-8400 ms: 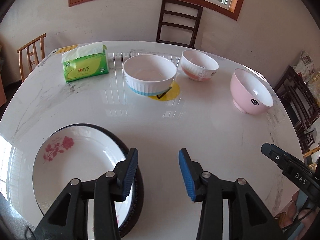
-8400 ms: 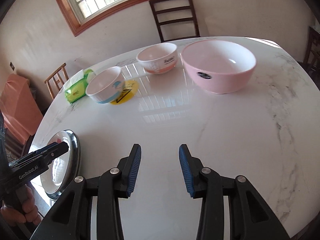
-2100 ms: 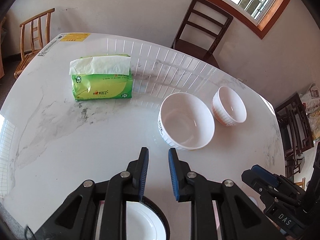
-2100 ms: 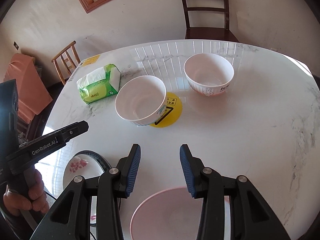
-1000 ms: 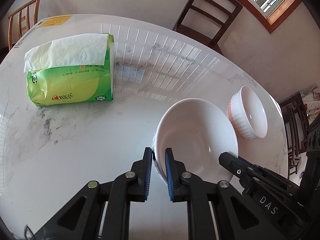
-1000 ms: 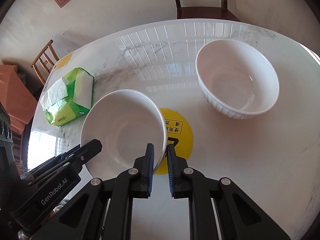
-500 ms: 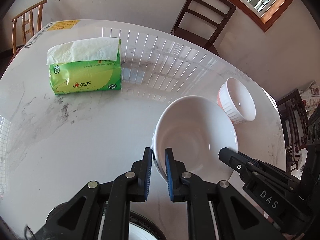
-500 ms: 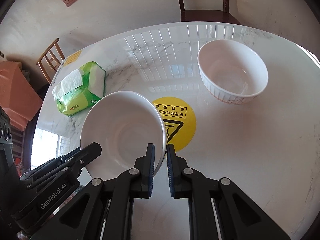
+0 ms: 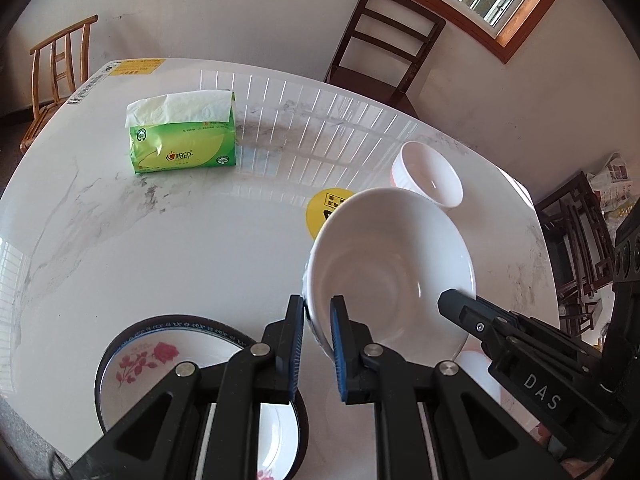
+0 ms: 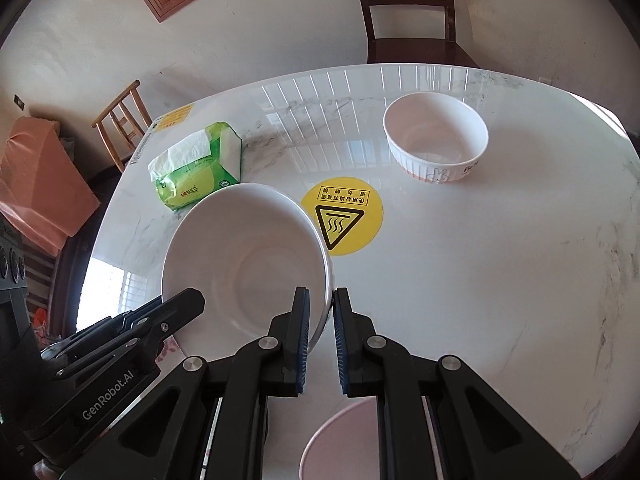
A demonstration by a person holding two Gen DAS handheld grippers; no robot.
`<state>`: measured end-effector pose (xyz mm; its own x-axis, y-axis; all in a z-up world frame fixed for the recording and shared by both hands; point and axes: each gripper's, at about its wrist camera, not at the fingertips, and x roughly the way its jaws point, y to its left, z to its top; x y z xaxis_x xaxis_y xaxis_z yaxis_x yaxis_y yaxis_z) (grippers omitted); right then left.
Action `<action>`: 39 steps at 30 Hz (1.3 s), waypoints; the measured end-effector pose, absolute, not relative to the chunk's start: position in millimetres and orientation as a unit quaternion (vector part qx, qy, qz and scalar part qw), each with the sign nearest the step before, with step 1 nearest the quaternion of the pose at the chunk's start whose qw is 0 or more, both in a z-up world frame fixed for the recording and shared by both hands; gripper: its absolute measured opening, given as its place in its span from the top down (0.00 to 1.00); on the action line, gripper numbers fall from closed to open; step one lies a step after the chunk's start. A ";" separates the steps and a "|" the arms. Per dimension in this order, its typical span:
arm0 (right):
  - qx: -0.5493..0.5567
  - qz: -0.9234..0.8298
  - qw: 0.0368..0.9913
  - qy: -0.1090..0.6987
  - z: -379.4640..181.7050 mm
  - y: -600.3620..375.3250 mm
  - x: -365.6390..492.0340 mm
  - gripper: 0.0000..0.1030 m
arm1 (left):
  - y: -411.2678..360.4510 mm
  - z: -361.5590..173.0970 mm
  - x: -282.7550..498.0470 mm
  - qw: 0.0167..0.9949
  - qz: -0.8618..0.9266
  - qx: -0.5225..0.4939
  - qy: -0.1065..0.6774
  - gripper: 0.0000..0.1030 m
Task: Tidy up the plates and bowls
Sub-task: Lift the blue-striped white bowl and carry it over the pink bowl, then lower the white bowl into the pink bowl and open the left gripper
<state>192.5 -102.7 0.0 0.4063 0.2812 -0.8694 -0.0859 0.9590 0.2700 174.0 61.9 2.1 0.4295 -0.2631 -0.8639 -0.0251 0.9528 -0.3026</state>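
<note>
Both grippers hold a large white bowl [image 9: 392,264] lifted off the white marble table [image 9: 180,248]. My left gripper [image 9: 318,320] is shut on its near left rim. My right gripper [image 10: 320,312] is shut on the opposite rim of the same bowl [image 10: 248,264]. A black-rimmed plate with a red rose [image 9: 160,360] lies below the left gripper at the near edge. Part of a pink bowl [image 10: 344,440] shows under the right gripper. A smaller white bowl with a rabbit print [image 10: 436,140] stands at the far right.
A green tissue pack [image 9: 184,140] lies at the far left of the table. A round yellow hot-surface sticker [image 10: 344,216] marks the middle. A dark wooden chair [image 9: 384,40] stands behind the table, and a light wooden chair [image 9: 56,64] at its left.
Both grippers have risen and drawn back toward the near edge with the white bowl. The yellow sticker it covered is now bare, and the rose plate and pink bowl have come into view.
</note>
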 end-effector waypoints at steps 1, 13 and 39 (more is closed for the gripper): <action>0.093 0.110 0.834 0.532 2.8 -105.3 187.7 0.88 | 59.8 4.8 170.1 0.834 -0.074 -0.134 0.529 0.87; 0.101 0.095 0.849 0.510 31.2 -145.1 127.4 0.88 | 14.7 30.1 120.7 0.841 -0.107 -0.113 0.519 0.87; 0.129 0.062 0.830 0.540 -16.5 -202.1 63.2 0.88 | -45.4 -21.3 73.2 0.808 -0.129 -0.095 0.567 0.87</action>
<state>63.2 -202.1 -16.5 0.4099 0.2411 -0.8797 0.0370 0.9592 0.2802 73.2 -45.4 -21.3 0.3234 -0.3158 -0.8920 0.0997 0.9488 -0.2997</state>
